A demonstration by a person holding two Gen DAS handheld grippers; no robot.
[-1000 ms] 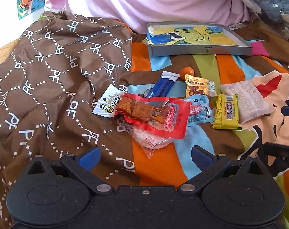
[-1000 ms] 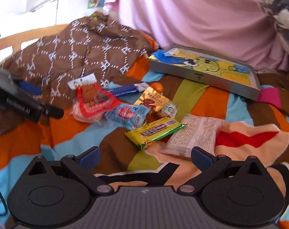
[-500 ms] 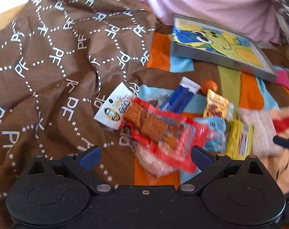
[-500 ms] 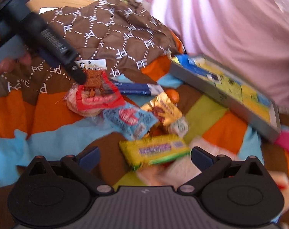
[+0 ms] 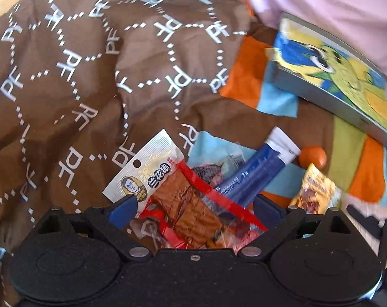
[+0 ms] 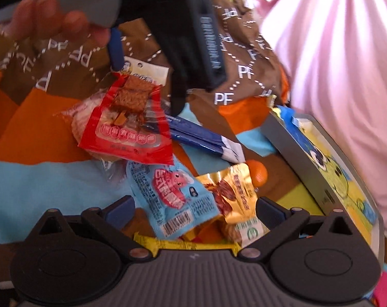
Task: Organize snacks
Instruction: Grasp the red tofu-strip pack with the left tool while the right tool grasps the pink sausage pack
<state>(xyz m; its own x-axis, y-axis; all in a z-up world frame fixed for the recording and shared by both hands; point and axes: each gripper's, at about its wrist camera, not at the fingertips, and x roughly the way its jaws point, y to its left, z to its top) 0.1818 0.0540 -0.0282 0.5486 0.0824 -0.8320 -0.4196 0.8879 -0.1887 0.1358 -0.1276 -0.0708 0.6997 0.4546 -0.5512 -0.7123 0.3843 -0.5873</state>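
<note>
Snacks lie in a pile on a colourful bedspread. My left gripper (image 5: 194, 209) is open, low over the pile, with a red packet of brown tofu (image 5: 188, 209) between its fingers. From the right wrist, the left gripper (image 6: 146, 89) straddles the red packet's (image 6: 132, 128) white top. A blue stick pack (image 5: 254, 176), an orange ball (image 5: 312, 156) and a gold packet (image 5: 316, 192) lie just beyond. My right gripper (image 6: 194, 212) is open, with a light blue packet (image 6: 167, 192) and the gold packet (image 6: 234, 197) between its fingers and a yellow bar (image 6: 183, 244) under them.
A grey tray (image 5: 321, 97) with a cartoon liner sits at the back right, also on the right in the right wrist view as the tray (image 6: 295, 138). A brown patterned cloth (image 5: 91, 76) bunches up on the left. A hand (image 6: 52, 18) holds the left gripper. Pink fabric hangs behind.
Both grippers have moved forward and down onto the snack pile. The left now straddles the red packet; the right has come over the light blue and gold packets.
</note>
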